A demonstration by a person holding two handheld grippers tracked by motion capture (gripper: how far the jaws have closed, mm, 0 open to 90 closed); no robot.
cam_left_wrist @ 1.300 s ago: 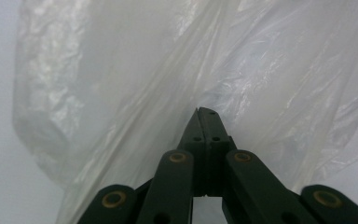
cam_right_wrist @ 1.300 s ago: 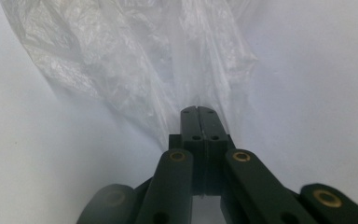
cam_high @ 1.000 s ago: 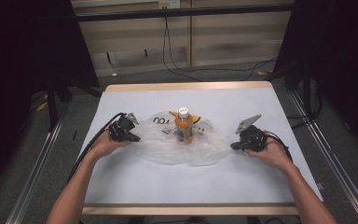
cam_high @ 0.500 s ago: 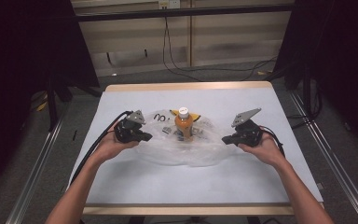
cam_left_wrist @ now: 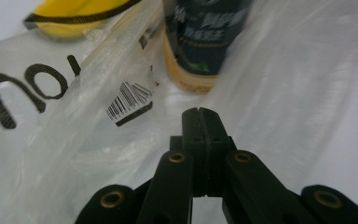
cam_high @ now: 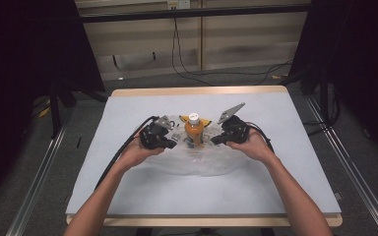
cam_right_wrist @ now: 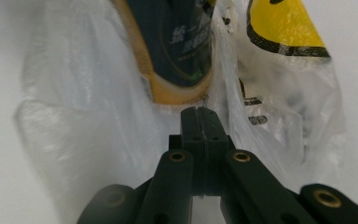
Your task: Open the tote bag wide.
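Observation:
An orange drink bottle (cam_high: pixel 194 130) with a white cap and dark label stands upright mid-table on a crumpled clear plastic bag (cam_high: pixel 197 164). The bag bears black lettering, a barcode and a yellow patch (cam_left_wrist: pixel 74 14). My left gripper (cam_high: pixel 173 144) lies just left of the bottle, and its jaws are shut, tips (cam_left_wrist: pixel 199 112) over the film, a little short of the bottle's base (cam_left_wrist: pixel 200 46). At the bottle's right my right gripper (cam_high: pixel 213 141) is also shut, tips (cam_right_wrist: pixel 199 111) almost at the base (cam_right_wrist: pixel 177 56). Whether either pinches film is unclear.
The table (cam_high: pixel 128 187) has a pale grey mat with a wooden rim. Metal rails (cam_high: pixel 34 187) run along both sides on the floor. Cables trail on the floor behind the table. Bare mat lies around the bag on all sides.
Both grippers have moved inward over the bag from its outer edges, closing in on the bottle from left and right. The bottle has stayed upright in place.

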